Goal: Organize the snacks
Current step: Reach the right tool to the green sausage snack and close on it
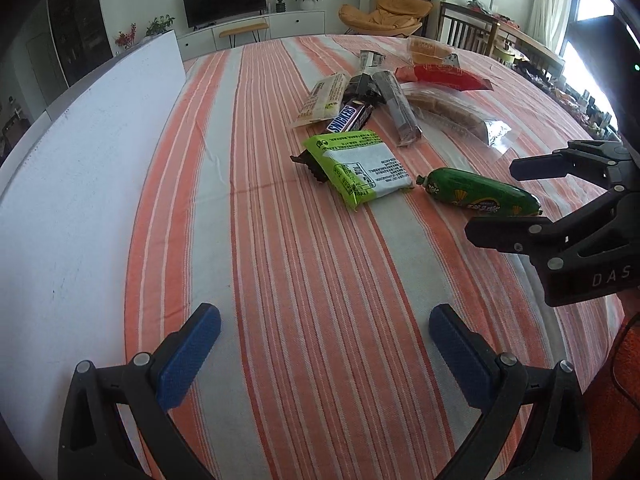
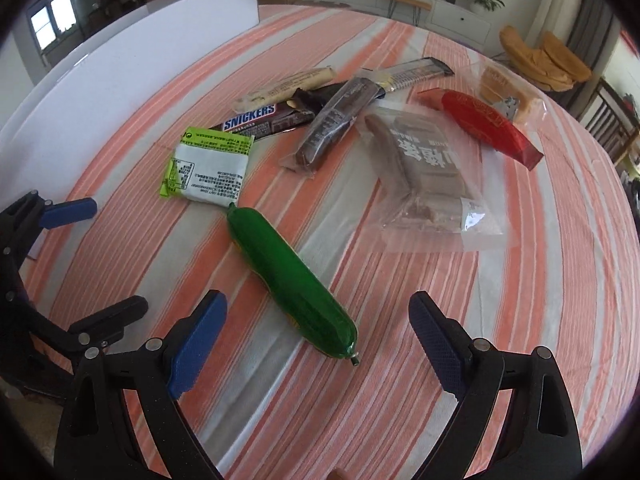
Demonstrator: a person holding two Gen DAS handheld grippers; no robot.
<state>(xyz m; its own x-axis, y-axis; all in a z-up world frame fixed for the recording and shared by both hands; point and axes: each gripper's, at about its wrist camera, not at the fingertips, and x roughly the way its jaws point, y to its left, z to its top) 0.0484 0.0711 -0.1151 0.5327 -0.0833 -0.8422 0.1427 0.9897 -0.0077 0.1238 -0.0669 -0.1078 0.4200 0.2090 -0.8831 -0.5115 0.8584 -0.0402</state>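
Several snacks lie on the striped tablecloth [image 2: 400, 360]. A green sausage [image 2: 290, 282] lies just ahead of my open right gripper [image 2: 318, 334], its near end between the fingertips; it also shows in the left wrist view [image 1: 480, 192]. A green-and-white packet [image 2: 208, 166] [image 1: 360, 168] and a Snickers bar [image 2: 260, 118] [image 1: 348, 118] lie beyond. A clear pack of brown biscuits [image 2: 428, 176], a red packet [image 2: 488, 126] and dark wrapped bars [image 2: 336, 120] lie farther back. My left gripper [image 1: 324, 332] is open and empty over bare cloth.
A white board [image 1: 80, 152] stands along the table's left side, also in the right wrist view [image 2: 132, 64]. The right gripper's body [image 1: 560, 216] shows at the right of the left wrist view. Chairs and a TV stand lie beyond the table.
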